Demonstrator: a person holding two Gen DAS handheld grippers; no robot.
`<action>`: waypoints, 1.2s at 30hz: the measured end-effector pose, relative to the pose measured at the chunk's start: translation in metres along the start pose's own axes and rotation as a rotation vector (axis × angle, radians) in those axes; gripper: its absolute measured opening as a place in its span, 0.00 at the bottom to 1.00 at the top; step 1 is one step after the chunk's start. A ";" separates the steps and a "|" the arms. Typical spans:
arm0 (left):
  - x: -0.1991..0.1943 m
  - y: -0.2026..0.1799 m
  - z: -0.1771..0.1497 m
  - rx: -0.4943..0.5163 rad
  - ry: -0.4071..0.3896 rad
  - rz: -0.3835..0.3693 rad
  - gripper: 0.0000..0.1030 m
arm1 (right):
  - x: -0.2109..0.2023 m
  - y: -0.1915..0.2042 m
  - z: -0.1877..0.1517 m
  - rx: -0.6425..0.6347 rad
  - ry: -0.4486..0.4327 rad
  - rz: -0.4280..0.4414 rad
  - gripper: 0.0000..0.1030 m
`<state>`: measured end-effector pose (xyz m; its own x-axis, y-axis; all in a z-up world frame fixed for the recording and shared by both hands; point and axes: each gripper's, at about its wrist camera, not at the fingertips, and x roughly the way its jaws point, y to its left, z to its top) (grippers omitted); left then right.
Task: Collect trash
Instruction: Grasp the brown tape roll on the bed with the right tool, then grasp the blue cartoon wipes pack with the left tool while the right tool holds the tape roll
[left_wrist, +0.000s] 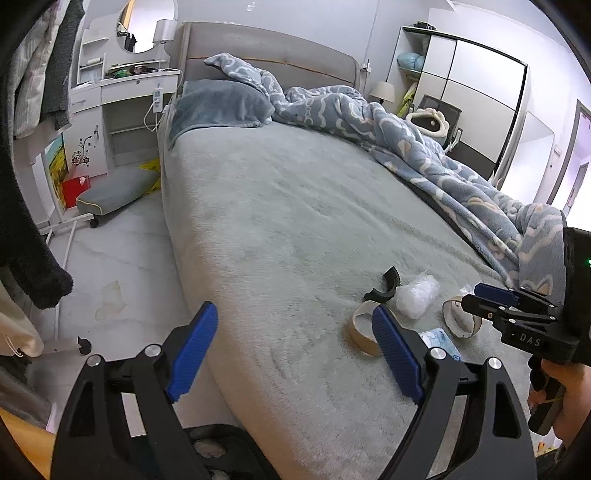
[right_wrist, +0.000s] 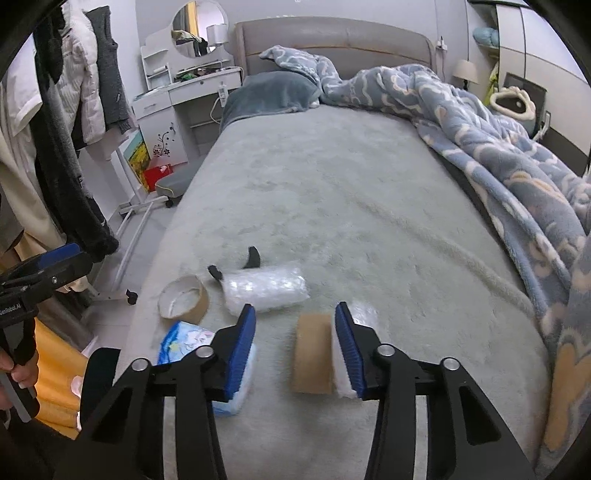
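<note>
My right claw (right_wrist: 295, 332) points down at the near end of the bed (right_wrist: 332, 184), its jaws apart around a cardboard tape roll (right_wrist: 312, 360) standing on edge, its flat side toward me; the right pad touches its white rim, the left pad stands clear. A second tape roll (right_wrist: 183, 301) lies further left with its hole facing up, beside a bubble-wrap bundle (right_wrist: 266, 290) lying crosswise. A tissue pack (right_wrist: 184, 341) lies just left of my left pad. My left claw (left_wrist: 295, 345) hovers wide open at the bed's edge, empty.
</note>
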<state>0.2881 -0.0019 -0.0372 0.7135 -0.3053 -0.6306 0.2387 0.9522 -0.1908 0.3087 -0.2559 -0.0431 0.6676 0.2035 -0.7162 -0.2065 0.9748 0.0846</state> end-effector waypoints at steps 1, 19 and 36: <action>0.002 -0.002 0.000 0.002 0.004 -0.001 0.85 | 0.002 -0.002 -0.001 0.004 0.009 0.003 0.39; 0.016 -0.051 -0.011 0.085 0.040 -0.052 0.85 | 0.018 -0.008 -0.005 -0.015 0.080 0.024 0.20; 0.046 -0.103 -0.040 0.109 0.193 -0.152 0.85 | -0.015 -0.024 0.007 0.053 -0.045 0.062 0.20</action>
<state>0.2700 -0.1138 -0.0764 0.5275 -0.4264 -0.7348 0.4106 0.8852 -0.2189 0.3090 -0.2812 -0.0296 0.6863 0.2665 -0.6767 -0.2112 0.9634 0.1652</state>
